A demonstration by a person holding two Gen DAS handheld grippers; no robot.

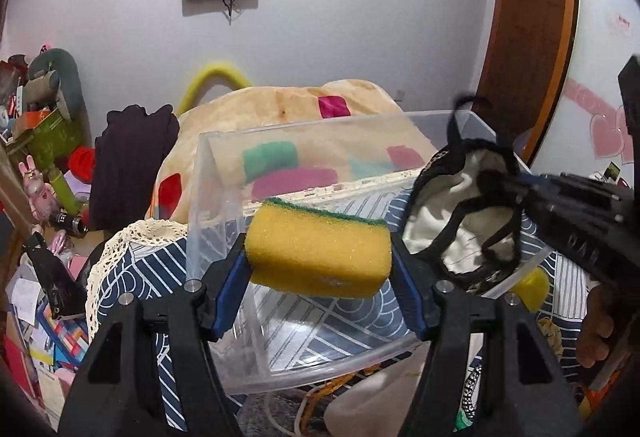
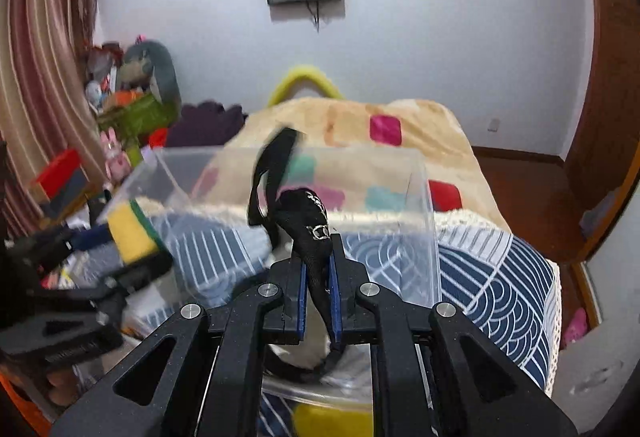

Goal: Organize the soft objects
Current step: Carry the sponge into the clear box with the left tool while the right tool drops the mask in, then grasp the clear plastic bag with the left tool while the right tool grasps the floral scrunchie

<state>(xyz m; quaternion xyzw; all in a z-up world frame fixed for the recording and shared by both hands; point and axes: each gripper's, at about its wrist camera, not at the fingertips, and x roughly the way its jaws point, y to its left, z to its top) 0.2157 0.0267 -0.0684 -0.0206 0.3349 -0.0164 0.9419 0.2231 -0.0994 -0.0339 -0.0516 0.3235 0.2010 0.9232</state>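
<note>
Blue wave-patterned bedding carries a clear plastic storage bin. Above the bin's near side, the left gripper grasps a yellow rectangular sponge with a green scrub layer between its blue pads. Over the bin's right part, the right gripper is clenched on a black fabric eye mask with cream lining, its strap hanging blurred.
</note>
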